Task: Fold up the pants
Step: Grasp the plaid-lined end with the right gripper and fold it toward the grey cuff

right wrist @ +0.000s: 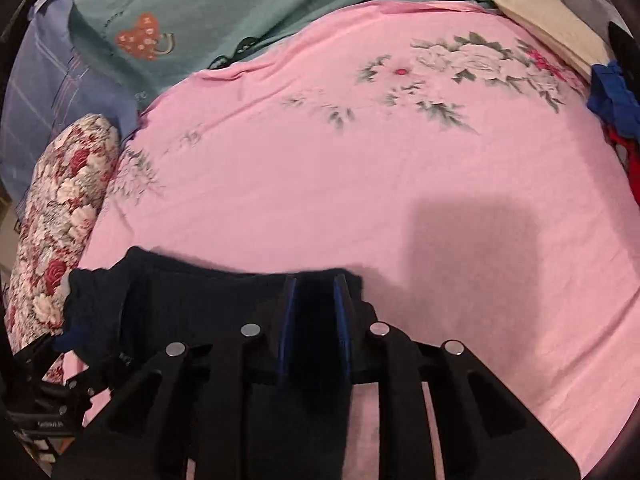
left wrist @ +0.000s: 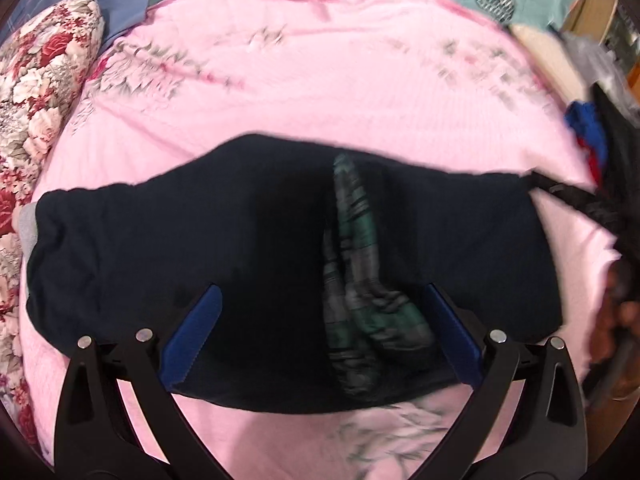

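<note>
Dark navy pants point(left wrist: 160, 240) lie folded into a wide band across the pink floral bed sheet point(left wrist: 320, 80). A green plaid lining point(left wrist: 352, 240) shows at their middle. My left gripper point(left wrist: 324, 287) hangs just over them, jaws spread wide, blue pads point(left wrist: 204, 320) on either side of the lining and not pressing. In the right wrist view the pants point(right wrist: 180, 292) bunch at the lower left, and my right gripper point(right wrist: 316, 280) stands narrow with its blue pads point(right wrist: 288, 312) closed on a fold of the dark cloth at the pants' right end.
A red-and-white floral pillow point(right wrist: 60, 220) lies along the left of the bed. A teal sheet with hearts point(right wrist: 200, 20) and a blue pillow point(right wrist: 48, 80) are at the back. Beige folded cloth point(right wrist: 552, 28) and blue and red clothes point(right wrist: 612, 100) sit at the right edge.
</note>
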{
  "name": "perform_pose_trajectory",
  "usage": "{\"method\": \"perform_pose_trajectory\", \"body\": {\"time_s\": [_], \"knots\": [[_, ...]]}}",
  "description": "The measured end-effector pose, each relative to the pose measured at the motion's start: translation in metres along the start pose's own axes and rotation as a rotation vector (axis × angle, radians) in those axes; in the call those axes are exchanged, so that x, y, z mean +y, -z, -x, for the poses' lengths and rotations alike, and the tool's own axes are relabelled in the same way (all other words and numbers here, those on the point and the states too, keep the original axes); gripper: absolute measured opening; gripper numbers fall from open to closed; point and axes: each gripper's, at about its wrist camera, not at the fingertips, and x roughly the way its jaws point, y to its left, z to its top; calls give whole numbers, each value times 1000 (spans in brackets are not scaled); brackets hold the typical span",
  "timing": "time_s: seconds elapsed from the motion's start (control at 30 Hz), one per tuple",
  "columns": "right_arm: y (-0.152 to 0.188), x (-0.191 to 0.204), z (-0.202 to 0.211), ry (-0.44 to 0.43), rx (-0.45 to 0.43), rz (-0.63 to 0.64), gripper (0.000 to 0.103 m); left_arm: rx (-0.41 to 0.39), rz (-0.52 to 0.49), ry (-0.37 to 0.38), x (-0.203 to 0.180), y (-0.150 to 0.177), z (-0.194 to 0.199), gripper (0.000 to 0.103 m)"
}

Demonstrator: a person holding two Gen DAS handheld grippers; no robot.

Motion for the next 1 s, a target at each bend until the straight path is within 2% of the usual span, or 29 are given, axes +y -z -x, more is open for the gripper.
{"method": "perform_pose_trajectory", "body": {"time_s": [0.03, 0.07, 0.13, 0.27, 0.3, 0.4, 0.57, 0.63, 0.7, 0.8, 0.87, 0.93, 1.0], "knots": [[1, -4, 3, -6, -10, -8, 21, 20, 7, -34, 4, 3, -8, 101], [4, -8, 7, -47, -14, -18, 21, 39, 23, -25, 11, 4, -13, 101], [12, -2, 16, -117, -4, 10, 21, 61, 88, 39, 24, 7, -18, 101], [37, 20, 19, -292, 106, 94, 22, 64, 104, 62, 35, 12, -14, 101], [42, 24, 17, -309, 136, 106, 22, 65, 107, 64, 36, 12, -13, 101], [53, 28, 12, -278, 153, 147, 22, 69, 122, 70, 41, 14, -6, 101], [53, 36, 11, -255, 152, 159, 23, 9, 154, 57, 48, 16, 22, 101], [55, 38, 11, -239, 147, 176, 23, -35, 144, 52, 46, 18, 35, 101], [54, 38, 11, -237, 142, 181, 26, -45, 108, 69, 36, 18, 39, 101], [57, 40, 14, -234, 129, 192, 33, -25, 53, 90, 20, 18, 30, 101], [59, 44, 17, -243, 123, 198, 44, 18, 42, 41, 15, 18, 13, 101], [59, 45, 22, -228, 116, 201, 44, 53, 96, 36, 27, 20, 0, 101], [59, 41, 30, -218, 94, 196, 44, 77, 164, 108, 42, 23, -8, 101]]}}
